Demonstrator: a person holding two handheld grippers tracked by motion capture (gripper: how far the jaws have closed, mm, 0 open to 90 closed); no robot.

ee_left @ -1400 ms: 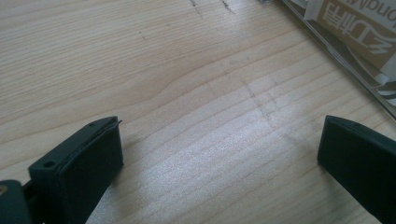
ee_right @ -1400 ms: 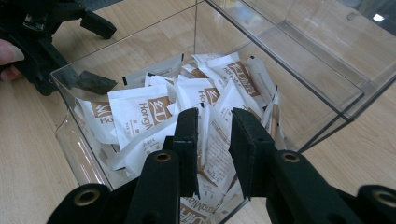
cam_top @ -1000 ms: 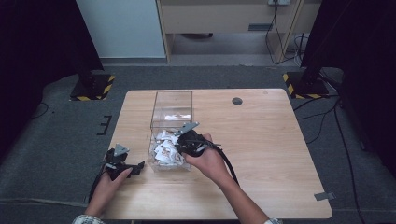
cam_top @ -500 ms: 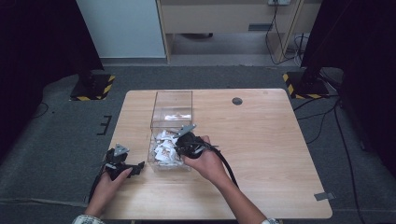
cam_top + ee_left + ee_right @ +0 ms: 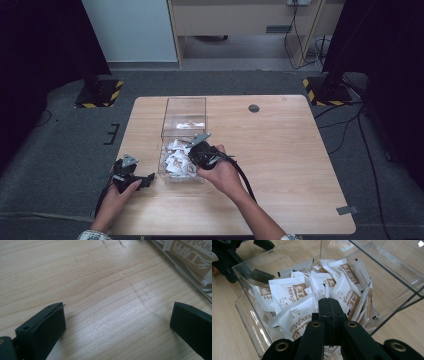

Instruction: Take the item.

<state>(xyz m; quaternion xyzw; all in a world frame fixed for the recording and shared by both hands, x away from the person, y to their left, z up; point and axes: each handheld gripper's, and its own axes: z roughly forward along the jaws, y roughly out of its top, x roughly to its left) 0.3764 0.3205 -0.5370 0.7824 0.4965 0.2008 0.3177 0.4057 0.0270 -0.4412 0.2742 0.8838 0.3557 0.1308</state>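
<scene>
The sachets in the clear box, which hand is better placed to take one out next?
Probably the right. The right gripper is over the clear box, its just-closed jaws among the sachets, though whether they pinch one is unclear. The left gripper rests open on the table beside the box.

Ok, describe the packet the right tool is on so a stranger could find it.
On the wooden table stands a clear box heaped with white and brown sachets. The one meant, the nearest sachet, lies right at the right tool, whose jaws meet over its edge.
</scene>
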